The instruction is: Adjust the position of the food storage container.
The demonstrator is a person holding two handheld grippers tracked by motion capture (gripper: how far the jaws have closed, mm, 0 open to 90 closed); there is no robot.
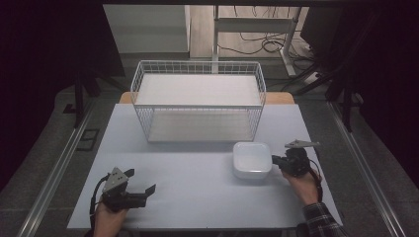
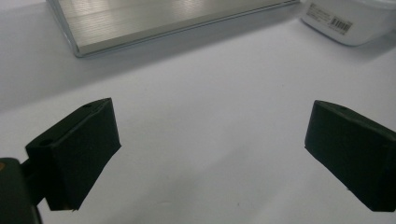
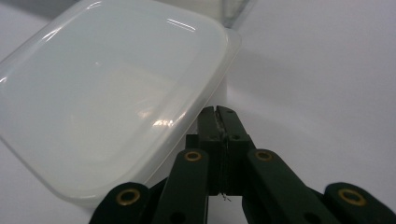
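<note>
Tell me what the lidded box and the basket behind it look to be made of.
The box: likely plastic, a milky translucent lid with glossy highlights over a white tub carrying a barcode sticker. The basket: thin wire grid, probably metal with a white coating; its flat floor shows a brushed, metallic-looking sheen.

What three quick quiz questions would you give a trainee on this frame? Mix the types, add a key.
1. True or false: the left gripper is wide open over bare table.
2. The right gripper is: A) open above the wire basket, B) shut at the white container's edge, C) resting inside the basket.
3. Fill in: the container sits ___ the basket, on the person's side.

Key: 1 true; 2 B; 3 in front of. Whether the right gripper pinches the rim cannot be told.
</note>
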